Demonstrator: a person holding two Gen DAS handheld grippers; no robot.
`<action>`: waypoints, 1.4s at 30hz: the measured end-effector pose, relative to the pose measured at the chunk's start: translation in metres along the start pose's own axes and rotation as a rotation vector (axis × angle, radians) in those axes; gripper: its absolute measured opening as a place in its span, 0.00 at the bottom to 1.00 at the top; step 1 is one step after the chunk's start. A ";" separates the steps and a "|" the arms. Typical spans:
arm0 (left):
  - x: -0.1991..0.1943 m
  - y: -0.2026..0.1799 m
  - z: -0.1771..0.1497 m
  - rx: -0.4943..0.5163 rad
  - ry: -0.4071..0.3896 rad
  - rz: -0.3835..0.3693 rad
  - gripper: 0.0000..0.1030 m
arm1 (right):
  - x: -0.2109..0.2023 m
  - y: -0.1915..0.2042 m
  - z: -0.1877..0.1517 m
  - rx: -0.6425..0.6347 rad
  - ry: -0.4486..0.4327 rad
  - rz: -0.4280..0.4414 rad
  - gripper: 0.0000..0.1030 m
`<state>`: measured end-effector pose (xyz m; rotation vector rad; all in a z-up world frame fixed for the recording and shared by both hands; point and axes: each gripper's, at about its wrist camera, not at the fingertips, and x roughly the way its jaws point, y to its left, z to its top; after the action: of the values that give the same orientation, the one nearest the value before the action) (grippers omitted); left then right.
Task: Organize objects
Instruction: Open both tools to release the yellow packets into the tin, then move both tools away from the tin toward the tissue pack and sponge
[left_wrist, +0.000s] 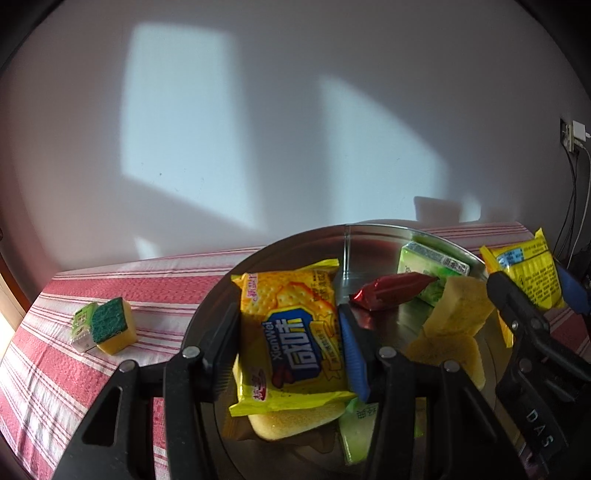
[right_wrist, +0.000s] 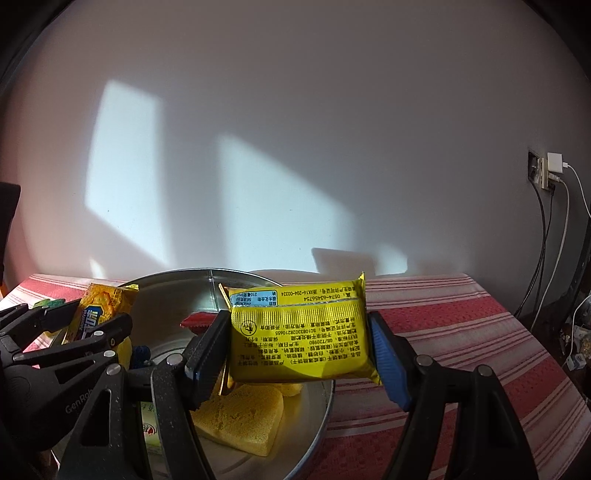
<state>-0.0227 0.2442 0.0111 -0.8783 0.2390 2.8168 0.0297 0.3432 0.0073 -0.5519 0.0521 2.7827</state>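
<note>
- Clamped between left gripper (left_wrist: 288, 345) jaws: yellow crinkly cracker packet, printed front up (left_wrist: 291, 332), above round shiny metal tray (left_wrist: 373, 236).
- Pinched likewise in right gripper (right_wrist: 299, 347): second yellow foil packet, back label showing (right_wrist: 299, 332), over tray's right edge.
- Already in tray: yellow sponges (left_wrist: 458, 310), red wrapper (left_wrist: 391, 291), green carton (left_wrist: 428, 266).
- Left out on striped cloth (left_wrist: 110, 280): green-topped sponge (left_wrist: 112, 326), small carton (left_wrist: 83, 325).
- Roughly over halfway, judging by that.

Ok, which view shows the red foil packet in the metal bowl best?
The left wrist view: the red foil packet lies in full sight in the metal bowl. The right wrist view shows only a red sliver behind the yellow cracker pack held in the right tongs.
</note>
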 end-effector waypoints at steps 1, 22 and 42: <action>0.001 0.000 0.000 0.001 0.004 0.003 0.49 | 0.000 0.002 0.000 -0.005 0.003 0.003 0.72; -0.010 0.010 0.001 0.044 -0.013 0.096 0.89 | 0.012 -0.008 -0.006 0.015 0.078 0.086 0.77; -0.041 0.049 -0.014 -0.079 -0.153 0.037 1.00 | -0.034 -0.028 -0.006 0.136 -0.187 -0.025 0.79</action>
<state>0.0074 0.1885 0.0286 -0.6754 0.1244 2.9272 0.0699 0.3598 0.0152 -0.2562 0.1910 2.7667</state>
